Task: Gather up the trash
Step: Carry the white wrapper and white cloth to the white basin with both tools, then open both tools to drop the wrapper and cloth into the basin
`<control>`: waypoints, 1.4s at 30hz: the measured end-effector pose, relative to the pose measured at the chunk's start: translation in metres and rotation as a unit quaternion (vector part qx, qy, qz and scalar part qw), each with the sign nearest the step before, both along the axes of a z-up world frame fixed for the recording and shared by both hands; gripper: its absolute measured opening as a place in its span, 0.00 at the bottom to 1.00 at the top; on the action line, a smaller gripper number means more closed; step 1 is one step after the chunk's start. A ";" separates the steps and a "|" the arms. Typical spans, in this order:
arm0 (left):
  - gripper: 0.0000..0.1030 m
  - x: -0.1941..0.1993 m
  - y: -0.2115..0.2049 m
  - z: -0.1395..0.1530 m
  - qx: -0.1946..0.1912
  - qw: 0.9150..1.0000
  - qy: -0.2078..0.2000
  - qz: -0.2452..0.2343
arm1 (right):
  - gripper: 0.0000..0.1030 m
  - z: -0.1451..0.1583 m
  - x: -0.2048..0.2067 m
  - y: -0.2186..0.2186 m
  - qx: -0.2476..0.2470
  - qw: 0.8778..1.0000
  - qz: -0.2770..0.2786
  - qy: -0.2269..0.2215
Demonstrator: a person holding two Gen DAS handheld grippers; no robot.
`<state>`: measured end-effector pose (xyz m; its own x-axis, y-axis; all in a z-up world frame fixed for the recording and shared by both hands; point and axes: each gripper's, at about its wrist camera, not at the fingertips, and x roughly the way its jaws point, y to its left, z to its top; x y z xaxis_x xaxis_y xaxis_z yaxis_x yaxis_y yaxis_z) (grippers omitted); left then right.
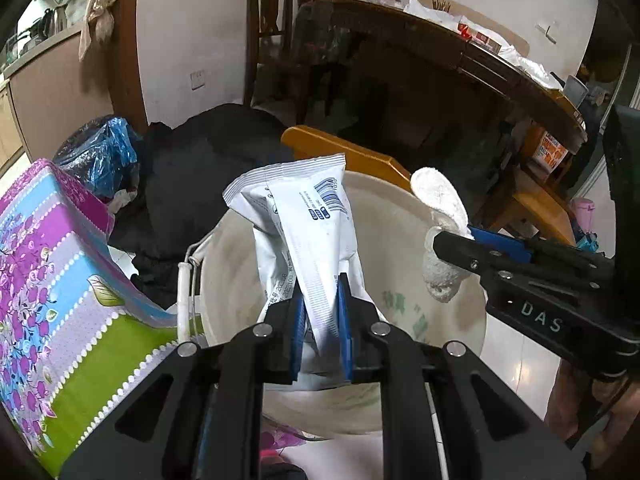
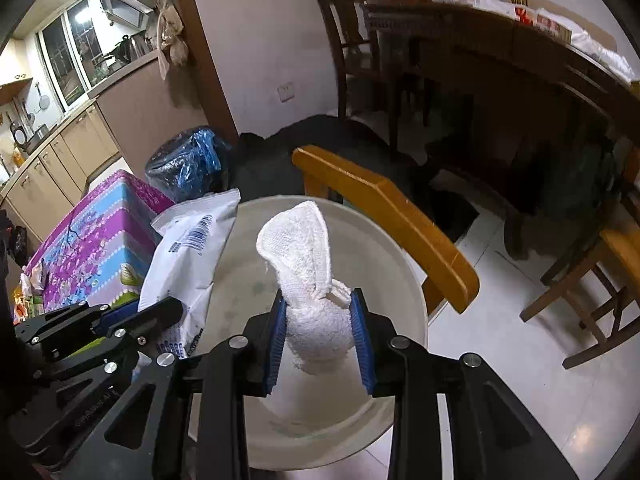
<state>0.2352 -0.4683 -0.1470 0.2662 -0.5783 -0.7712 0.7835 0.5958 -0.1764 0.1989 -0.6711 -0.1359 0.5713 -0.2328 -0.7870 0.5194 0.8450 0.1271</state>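
White crumpled wrapper [image 1: 304, 240], barcode showing; wadded white cloth [image 2: 316, 280].

Floor [image 2: 500, 364]: we record pale glossy tile. Landmark: white bucket [image 2: 404, 280], standing on it. Just beyond the bucket we list a yellow wooden stool [image 2: 384, 216]; behind that, a black heap of cloth [image 2: 320, 136]. Left of the bucket, a floral-covered box [image 2: 100, 240]; behind that box, a blue-lined bin [image 2: 188, 164]. Well right of the bucket, a wooden chair [image 2: 592, 300].
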 end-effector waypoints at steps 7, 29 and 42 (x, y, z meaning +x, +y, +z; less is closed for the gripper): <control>0.15 -0.001 -0.004 -0.003 0.006 1.000 0.002 0.002 | 0.33 -0.008 0.000 0.004 0.007 1.000 -0.003 0.002; 0.51 -0.020 0.112 0.058 -0.045 0.996 -0.073 0.027 | 0.55 0.073 -0.038 0.087 -0.042 0.985 0.077 -0.149; 0.64 0.042 0.429 0.064 -0.032 0.962 -0.095 0.254 | 0.70 0.073 0.011 0.296 0.002 0.920 0.345 -0.188</control>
<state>0.2777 -0.0394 -0.0827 0.6595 -0.3810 -0.6480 0.4153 0.9032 -0.1085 0.2104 -0.3747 -0.0631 0.8132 0.2901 -0.5045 -0.2218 0.9560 0.1920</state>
